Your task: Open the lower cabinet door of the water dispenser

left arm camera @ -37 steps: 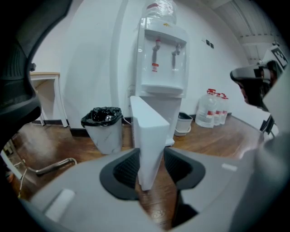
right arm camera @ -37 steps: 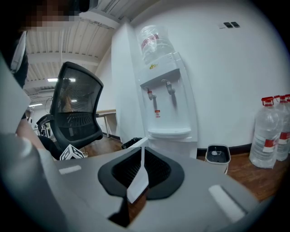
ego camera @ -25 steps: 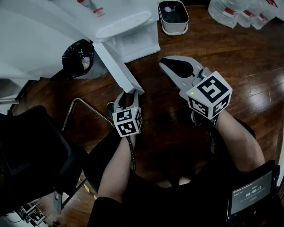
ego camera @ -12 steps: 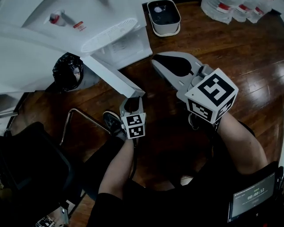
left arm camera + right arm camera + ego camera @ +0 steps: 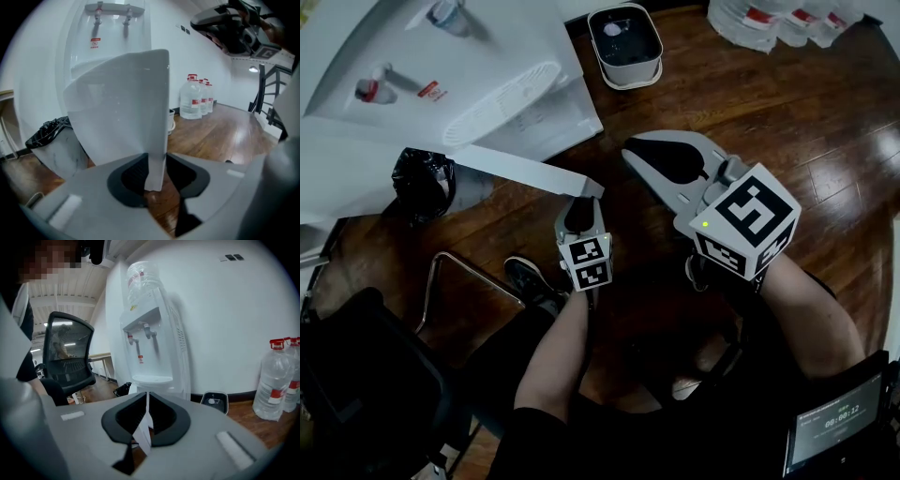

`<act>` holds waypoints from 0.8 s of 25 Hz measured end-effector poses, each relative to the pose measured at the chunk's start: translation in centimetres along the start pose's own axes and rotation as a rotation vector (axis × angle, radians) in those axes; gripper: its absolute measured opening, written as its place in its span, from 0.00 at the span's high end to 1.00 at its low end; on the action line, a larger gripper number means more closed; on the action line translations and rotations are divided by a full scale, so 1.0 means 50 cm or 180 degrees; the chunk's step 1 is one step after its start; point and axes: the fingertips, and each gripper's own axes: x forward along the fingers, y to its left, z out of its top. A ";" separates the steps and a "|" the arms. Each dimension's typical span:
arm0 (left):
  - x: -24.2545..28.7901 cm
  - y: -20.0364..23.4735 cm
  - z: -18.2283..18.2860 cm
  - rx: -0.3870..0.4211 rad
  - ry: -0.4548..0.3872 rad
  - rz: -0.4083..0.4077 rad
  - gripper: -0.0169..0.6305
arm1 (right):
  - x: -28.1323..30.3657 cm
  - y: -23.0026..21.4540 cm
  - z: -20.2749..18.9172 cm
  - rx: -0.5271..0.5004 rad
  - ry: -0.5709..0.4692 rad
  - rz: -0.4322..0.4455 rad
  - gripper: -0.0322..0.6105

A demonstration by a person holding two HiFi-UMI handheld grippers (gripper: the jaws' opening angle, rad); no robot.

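Now the left gripper (image 5: 579, 204) is clamping the free edge of the flat white cabinet door (image 5: 520, 170), swung out from the tall white water dispenser (image 5: 441, 80); the right gripper (image 5: 642, 155) is hovering nearby, closed and empty.

Dim, underexposed head view; glare streaks the wooden floor (image 5: 855, 148). Gripper views: brighter, fisheye-bent edges, black vignetted corners, soft close foreground.

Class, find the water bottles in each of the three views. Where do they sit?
Head view: bottles at the top right edge.
Left gripper view: bottles right of centre, against the wall.
Right gripper view: bottles at the right edge.
Shared landmark: the white water dispenser, left of them in every view.
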 end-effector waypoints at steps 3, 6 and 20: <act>0.043 -0.016 0.034 -0.0003 -0.0050 -0.0016 0.76 | -0.008 -0.035 -0.003 0.0048 0.0035 -0.0041 0.92; 0.074 -0.023 0.061 0.0005 -0.0072 -0.0042 0.77 | -0.011 -0.058 0.014 0.0263 -0.0004 -0.0078 0.92; 0.170 -0.029 0.136 0.0011 -0.0183 -0.0141 0.72 | 0.031 -0.111 0.038 0.0730 0.0152 -0.0320 0.92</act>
